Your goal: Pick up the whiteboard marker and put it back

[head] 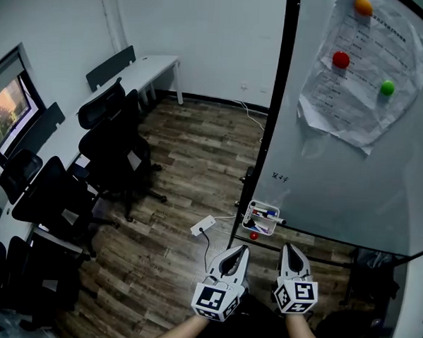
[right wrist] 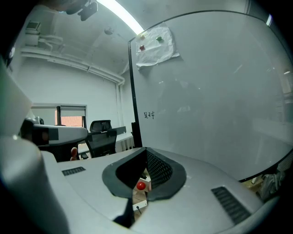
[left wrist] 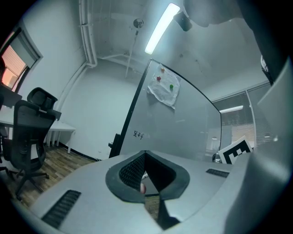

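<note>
Office rm w/ wood floor (head: 176, 170), row of black chairs (head: 114, 145) along a white desk (head: 142, 69) at left, window at far left. Big whiteboard (head: 338, 178) on a black stand fills the right side; crumpled paper sheet (head: 365, 74) pinned on it w/ orange magnet (head: 363, 6), red magnet (head: 341, 60) and green magnet (head: 387, 88); small black scribble (head: 280, 177) lower down on the board. Whiteboard marker (head: 269, 216) lies in a small white tray (head: 252, 209) at the board's bottom edge, w/ other pens beside it, can't count them. Red round piece (head: 254, 235) just below the tray. White power strip (head: 202, 225) w/ cable on the floor nearby. Left gripper (head: 242, 250) and right gripper (head: 290, 248) side by side at bottom of head view, both aimed toward the tray, apart from it, not touching marker. Left gripper view: jaws together, tips meet, nothing between. Right gripper view: jaws together too, empty; red piece and tray seen thru the cutout behind the tips.
</note>
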`<state>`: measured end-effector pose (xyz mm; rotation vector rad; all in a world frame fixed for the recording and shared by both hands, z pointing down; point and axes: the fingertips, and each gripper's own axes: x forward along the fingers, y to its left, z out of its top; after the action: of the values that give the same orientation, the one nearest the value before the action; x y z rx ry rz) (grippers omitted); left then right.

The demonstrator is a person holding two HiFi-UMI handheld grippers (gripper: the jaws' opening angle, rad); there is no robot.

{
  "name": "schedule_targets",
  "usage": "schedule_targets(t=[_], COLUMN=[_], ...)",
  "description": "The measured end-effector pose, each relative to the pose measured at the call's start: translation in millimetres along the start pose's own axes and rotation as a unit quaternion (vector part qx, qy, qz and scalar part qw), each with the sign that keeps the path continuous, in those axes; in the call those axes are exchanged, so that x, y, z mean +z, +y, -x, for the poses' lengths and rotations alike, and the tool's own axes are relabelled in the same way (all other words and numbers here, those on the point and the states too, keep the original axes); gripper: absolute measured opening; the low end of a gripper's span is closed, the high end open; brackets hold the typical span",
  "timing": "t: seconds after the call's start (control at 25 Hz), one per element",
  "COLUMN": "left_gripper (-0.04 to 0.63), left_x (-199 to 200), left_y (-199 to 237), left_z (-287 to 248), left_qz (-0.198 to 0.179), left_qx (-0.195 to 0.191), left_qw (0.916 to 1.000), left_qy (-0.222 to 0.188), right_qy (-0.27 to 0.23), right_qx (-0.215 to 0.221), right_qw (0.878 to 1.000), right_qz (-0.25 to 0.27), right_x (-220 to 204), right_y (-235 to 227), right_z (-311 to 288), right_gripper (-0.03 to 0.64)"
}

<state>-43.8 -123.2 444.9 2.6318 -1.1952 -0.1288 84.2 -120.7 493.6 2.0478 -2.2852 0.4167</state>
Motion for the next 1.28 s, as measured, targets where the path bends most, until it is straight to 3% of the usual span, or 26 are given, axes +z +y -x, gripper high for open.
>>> schedule_targets(t=[0.36, 0.8, 1.28], left_gripper=[0.006, 0.006, 0.006], left_x=[0, -5, -14], left_y=[-17, -44, -83], left_z=[23, 20, 12], left_qz=[-0.002, -0.011, -0.025], left_qx=[-0.023, -0.023, -0.016], left_qw=[0.9997, 0.9997, 0.9996], left_qy=[0.0, 0.003, -0.001], right_qy=[-0.018, -0.032, -0.036], right_qx=[-0.021, -0.032, -0.011], right_qw=[1.0, 0.999, 0.999], right_qz=[0.002, -0.011, -0.007], right_x=[15, 20, 12], right_y=[8, -19, -44], right_z=[46, 74, 106], right_gripper=[0.014, 0.014, 0.014])
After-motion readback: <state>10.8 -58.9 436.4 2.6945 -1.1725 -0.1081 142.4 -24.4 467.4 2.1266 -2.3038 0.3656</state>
